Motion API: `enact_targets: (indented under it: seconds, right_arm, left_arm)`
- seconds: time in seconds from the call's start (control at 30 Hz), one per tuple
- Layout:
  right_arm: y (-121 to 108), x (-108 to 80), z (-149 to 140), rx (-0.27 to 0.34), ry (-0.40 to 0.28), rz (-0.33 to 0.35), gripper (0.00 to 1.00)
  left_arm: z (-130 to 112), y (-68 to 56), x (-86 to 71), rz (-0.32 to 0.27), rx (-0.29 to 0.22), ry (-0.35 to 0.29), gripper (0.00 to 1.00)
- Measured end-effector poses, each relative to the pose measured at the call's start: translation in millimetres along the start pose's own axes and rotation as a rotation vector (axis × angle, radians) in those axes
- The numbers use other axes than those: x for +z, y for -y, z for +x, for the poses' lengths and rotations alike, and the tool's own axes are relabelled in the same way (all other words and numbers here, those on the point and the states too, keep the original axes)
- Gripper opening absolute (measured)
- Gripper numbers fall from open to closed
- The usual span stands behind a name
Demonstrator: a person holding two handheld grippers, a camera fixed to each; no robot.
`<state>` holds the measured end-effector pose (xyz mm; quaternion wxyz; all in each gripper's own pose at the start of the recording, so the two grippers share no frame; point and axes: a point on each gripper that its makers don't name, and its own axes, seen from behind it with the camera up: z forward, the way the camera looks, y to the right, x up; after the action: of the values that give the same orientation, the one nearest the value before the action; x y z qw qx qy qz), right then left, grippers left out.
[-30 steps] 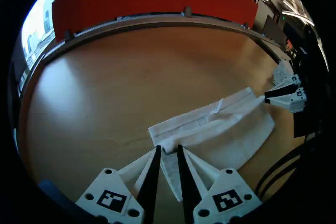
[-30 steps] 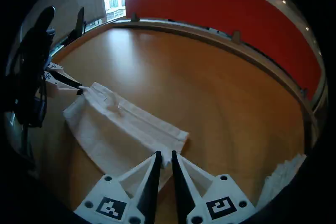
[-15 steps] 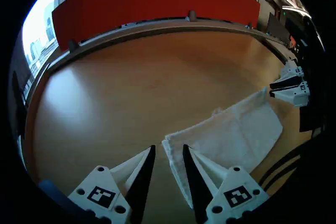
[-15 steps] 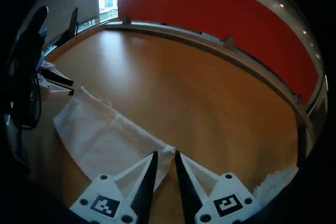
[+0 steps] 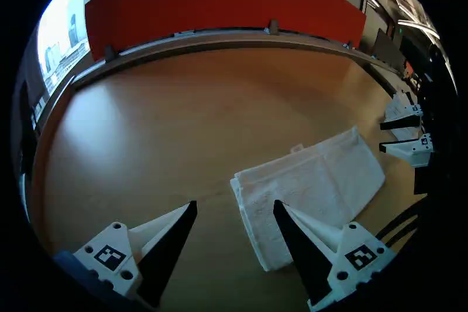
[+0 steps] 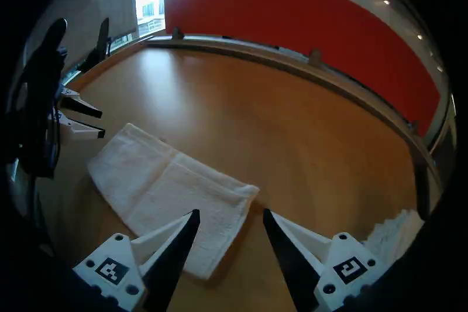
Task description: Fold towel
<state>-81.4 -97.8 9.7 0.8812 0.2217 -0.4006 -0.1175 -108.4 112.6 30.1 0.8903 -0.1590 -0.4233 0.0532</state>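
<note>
Towel (image 5: 310,183) lies flat on the wooden table (image 5: 175,113), white and doubled over into a neat oblong, stretched between the two tools. At its left end the left gripper (image 5: 234,202) hangs just above the near corner. Its fingers are spread wide and hold nothing, and the stacked edges of the fold show between them. I take it the layers sit square there because that end was laid down with care. In the middle the cloth rests smooth, with no lifted edge or bunching, so one fold looks finished. At the right end the right gripper (image 6: 230,212) mirrors its partner, fingers well apart and empty over the corner. Placed one at each short end, the tools seem ready to take both ends for another fold. Farther right, near the table's edge, a heap of white cloth (image 6: 398,236) waits. A red panel (image 5: 222,2) backs the far side.
</note>
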Motion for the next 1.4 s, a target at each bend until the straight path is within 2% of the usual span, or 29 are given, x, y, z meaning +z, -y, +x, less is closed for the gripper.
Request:
enact_targets:
  seconds: [0.4,0.8,1.1,1.4]
  right_arm:
    - [10.0,-27.2,-15.9,0.041,-0.02,-0.009,0.83]
    - [16.5,-42.5,-37.1,0.049,-0.012,-0.006,0.83]
    - [19.0,-40.5,-41.9,0.001,-0.006,0.017,0.83]
    - [28.0,-31.9,-53.0,-0.063,0.022,0.07,0.83]
  left_arm:
    - [-23.2,-7.3,-31.9,0.012,-0.015,-0.011,0.97]
    - [-47.1,-4.4,-50.0,0.05,-0.046,-0.002,0.97]
    - [-58.7,4.8,-70.1,0.093,-0.083,-0.012,0.97]
    - [-77.6,19.5,-101.2,0.15,-0.139,-0.02,0.97]
